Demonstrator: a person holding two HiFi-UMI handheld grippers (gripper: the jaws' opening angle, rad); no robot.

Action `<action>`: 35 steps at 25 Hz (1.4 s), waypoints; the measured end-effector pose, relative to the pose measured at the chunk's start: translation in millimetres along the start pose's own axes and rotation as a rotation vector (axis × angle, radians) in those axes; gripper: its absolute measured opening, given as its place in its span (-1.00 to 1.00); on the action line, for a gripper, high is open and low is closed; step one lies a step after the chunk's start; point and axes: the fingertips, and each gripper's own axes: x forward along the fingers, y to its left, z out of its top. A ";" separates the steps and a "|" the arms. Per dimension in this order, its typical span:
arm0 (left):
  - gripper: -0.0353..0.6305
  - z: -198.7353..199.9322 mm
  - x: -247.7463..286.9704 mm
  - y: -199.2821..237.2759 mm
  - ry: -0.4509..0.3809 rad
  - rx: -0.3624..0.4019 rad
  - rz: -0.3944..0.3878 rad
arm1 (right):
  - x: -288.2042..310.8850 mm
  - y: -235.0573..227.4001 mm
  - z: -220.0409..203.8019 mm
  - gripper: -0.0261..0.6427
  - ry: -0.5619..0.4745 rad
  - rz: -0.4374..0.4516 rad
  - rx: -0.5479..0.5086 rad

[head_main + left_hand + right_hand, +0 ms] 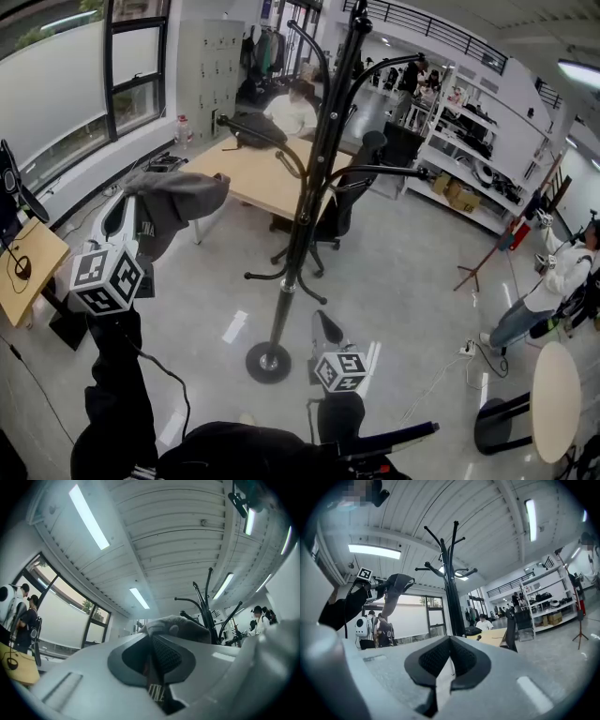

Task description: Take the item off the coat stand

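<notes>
A black coat stand rises from a round base in the middle of the head view. My left gripper is left of it, shut on a grey hat that hangs clear of the stand's hooks. In the left gripper view the hat bulges beyond the closed jaws of the left gripper, with a printed label pinched between them. The stand shows behind. My right gripper is low beside the base, shut and empty. The right gripper view looks past the right gripper at the stand and the hanging hat.
A wooden table and a black office chair stand behind the stand. A small wooden desk is at the left, a round table at the right. Shelving and people are further off.
</notes>
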 end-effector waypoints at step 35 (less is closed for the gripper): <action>-0.84 -56.4 -151.3 -112.7 0.143 0.034 -0.014 | -145.2 -11.2 13.2 -0.92 0.015 0.038 -0.042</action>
